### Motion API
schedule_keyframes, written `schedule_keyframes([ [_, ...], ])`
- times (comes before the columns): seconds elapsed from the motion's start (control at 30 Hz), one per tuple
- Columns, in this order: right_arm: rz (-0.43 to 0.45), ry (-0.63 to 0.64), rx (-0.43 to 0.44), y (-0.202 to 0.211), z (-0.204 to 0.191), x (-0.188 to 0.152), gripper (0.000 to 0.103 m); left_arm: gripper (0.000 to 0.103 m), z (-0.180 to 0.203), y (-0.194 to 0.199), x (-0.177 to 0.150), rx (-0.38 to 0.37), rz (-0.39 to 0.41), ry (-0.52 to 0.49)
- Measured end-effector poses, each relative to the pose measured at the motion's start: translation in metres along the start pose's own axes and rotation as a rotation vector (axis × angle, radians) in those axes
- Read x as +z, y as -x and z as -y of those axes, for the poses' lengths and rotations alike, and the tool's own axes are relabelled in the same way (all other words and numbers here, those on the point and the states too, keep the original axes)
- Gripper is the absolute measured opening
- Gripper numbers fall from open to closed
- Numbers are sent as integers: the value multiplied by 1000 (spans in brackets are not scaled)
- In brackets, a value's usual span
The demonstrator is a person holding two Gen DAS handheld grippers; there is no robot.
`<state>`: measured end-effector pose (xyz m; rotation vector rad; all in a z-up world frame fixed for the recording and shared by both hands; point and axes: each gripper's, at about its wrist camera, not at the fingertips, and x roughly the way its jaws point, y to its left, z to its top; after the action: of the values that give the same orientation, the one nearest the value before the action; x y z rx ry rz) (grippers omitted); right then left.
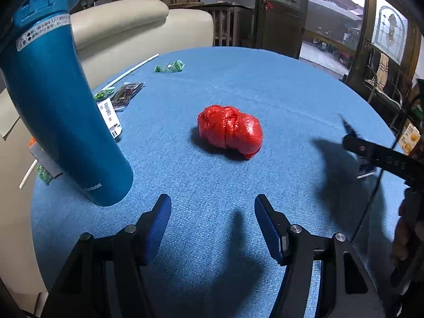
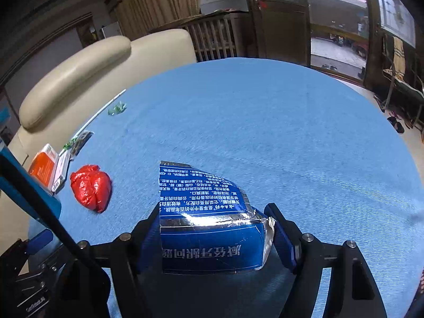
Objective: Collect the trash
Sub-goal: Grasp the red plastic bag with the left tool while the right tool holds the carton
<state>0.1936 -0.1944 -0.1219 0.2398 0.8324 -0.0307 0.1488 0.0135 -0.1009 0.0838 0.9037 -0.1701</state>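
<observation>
Right gripper (image 2: 214, 212) pinching blue carton (image 2: 212, 238) (seemingly), barely visible leftward; left gripper (image 1: 213, 201) spread.

**What the two wrist views leave hidden**

The tall blue metal flask (image 1: 61, 100) blocks most of the clutter behind it: an orange-and-white box (image 2: 43, 168) shows only a corner in the left view, and the white barcode label (image 1: 110, 118) is half covered. The right gripper (image 1: 355, 143) appears there as a smeared black bar, its tips blurred. In the right view, the crumpled blue-and-silver toothpaste carton (image 2: 209, 228) hides the cloth beneath, and its near end is lost between the fingers. The small green wrappers (image 2: 116, 109) are too tiny to read.
</observation>
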Motion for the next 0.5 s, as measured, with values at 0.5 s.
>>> schedule_keyframes([
  [0.5,20,-50,42,4,23,-3,77,75,1,-20,69,21,30,95],
])
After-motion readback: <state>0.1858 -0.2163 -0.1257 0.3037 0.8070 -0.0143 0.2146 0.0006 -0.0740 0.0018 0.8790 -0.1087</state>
